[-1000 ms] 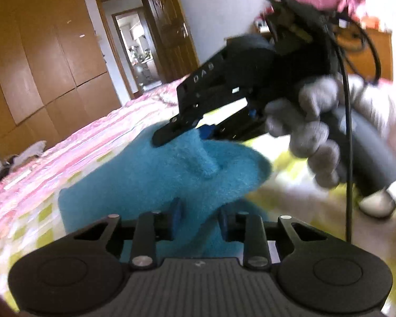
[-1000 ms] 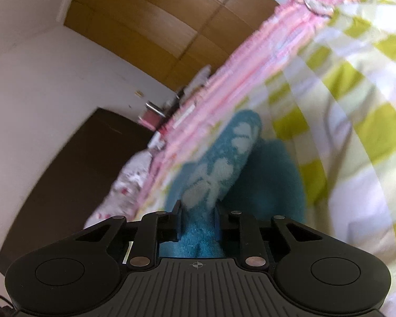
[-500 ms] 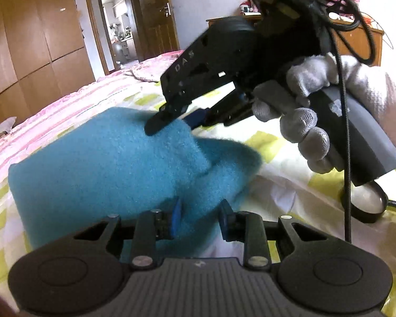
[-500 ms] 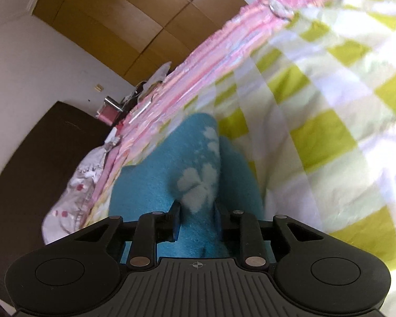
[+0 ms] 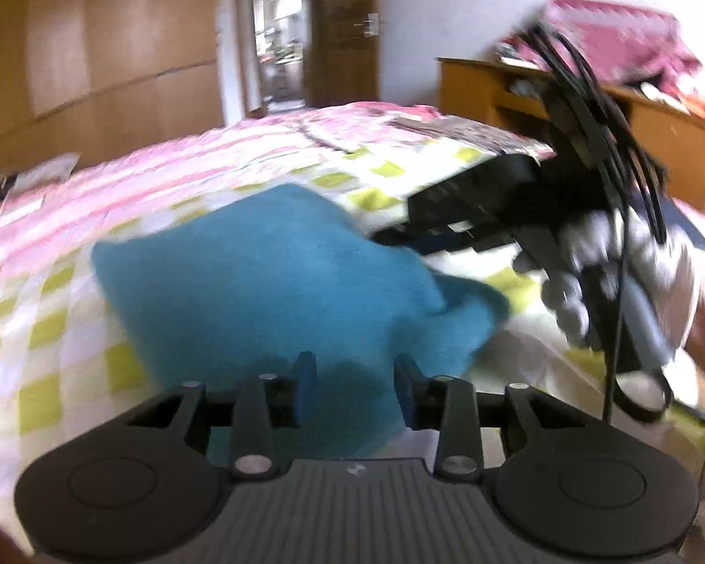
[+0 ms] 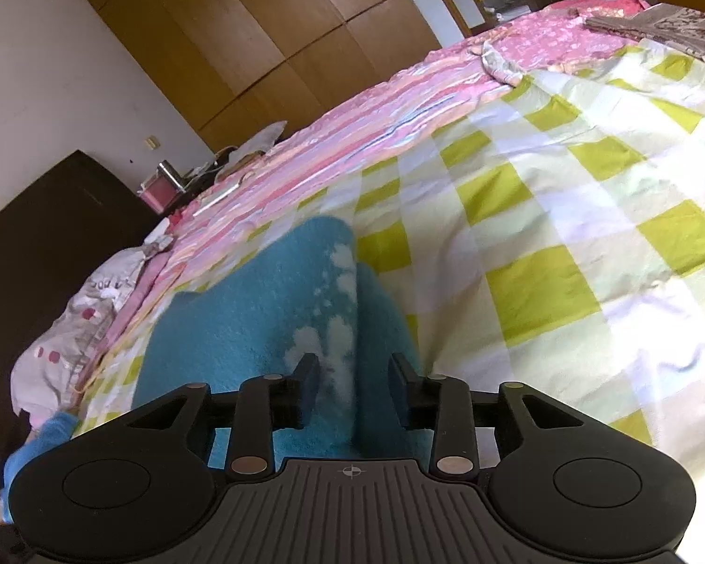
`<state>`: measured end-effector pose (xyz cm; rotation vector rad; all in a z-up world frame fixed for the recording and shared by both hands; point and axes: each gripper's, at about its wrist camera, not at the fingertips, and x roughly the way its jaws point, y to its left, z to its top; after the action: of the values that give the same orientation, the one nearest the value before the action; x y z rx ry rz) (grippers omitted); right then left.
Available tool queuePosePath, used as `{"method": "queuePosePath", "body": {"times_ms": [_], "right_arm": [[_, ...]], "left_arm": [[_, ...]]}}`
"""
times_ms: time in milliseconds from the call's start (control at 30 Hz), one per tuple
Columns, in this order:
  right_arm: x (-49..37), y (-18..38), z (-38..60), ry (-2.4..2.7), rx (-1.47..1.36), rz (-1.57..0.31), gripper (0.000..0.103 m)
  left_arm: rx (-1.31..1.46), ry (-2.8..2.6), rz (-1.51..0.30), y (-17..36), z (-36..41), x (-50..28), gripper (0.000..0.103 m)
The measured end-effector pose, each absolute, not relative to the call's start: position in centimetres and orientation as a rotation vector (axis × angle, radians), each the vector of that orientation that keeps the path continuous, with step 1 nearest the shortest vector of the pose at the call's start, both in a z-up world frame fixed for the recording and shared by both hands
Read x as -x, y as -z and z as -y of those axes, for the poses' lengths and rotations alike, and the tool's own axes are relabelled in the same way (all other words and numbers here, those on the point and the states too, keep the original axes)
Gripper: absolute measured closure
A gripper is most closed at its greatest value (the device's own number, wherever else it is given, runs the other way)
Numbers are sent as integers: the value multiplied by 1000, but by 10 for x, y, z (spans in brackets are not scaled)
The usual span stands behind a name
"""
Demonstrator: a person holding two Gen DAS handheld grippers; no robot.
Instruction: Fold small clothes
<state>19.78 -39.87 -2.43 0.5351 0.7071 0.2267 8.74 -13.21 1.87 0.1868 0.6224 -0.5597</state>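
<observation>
A small teal fleece garment [image 5: 268, 282] lies folded over on the green-and-white checked bedspread [image 6: 564, 244]. It also shows in the right wrist view [image 6: 268, 319], with white flower marks along its fold. My left gripper [image 5: 355, 387] is open, its jaws apart over the garment's near edge. My right gripper [image 6: 352, 387] is open too, with the fold between its jaws. In the left wrist view the right gripper's black body [image 5: 474, 207] sits at the garment's far right corner, held by a gloved hand [image 5: 587, 272].
A pink striped quilt [image 5: 117, 188] covers the far side of the bed. A wooden desk [image 5: 564, 94] with clutter stands at the right, wooden wardrobes [image 5: 94, 56] and an open door [image 5: 277, 37] behind. A pillow [image 6: 70, 329] lies at the bed's left end.
Both grippers have opened and let go of the garment. The garment has dropped flat onto the bedspread, and the right gripper has drawn back to the right.
</observation>
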Motion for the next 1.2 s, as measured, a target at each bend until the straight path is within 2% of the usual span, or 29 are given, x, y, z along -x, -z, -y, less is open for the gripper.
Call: {"method": "queuePosePath", "body": {"times_ms": [300,467,567,633,700,800,867,1033,1067,1100,1167,1200], "right_arm": [[-191,42,399,-281,-756,-760,72],[-171,36,374,-311,-696,-784,71],[-158,16,372,-199,-567,-750,74],[-151,0,374,-91,-478,-685,71],[-152,-11,379,-110,-505,-646,69],[-174,-11,373,-155,-535,-671,67],[-193,-4,365,-165,-531,-697,59],[-228,10,351,-221,-564,-718,56],[-232,10,350,-216,-556,-722,60],[-235,9,349,-224,-554,-728,70],[-234,-3,350,-253,-554,-715,85],[-232,-12,354,-273,-570,-693,87]], "left_arm": [[-212,479,-650,-7,119,-105,61],[-210,437,-670,1,98,-108,61],[-214,453,-653,-1,100,-104,61],[-204,473,-639,-5,102,-101,61],[-182,497,-635,-7,105,-100,61],[-222,498,-607,-7,114,-98,61],[-248,502,-594,-7,118,-95,61],[-263,501,-608,-3,122,-100,61],[-263,503,-609,-3,122,-101,61],[-262,505,-608,-3,122,-102,61],[-247,510,-592,-8,121,-102,61],[-234,517,-577,-13,120,-101,61]]}}
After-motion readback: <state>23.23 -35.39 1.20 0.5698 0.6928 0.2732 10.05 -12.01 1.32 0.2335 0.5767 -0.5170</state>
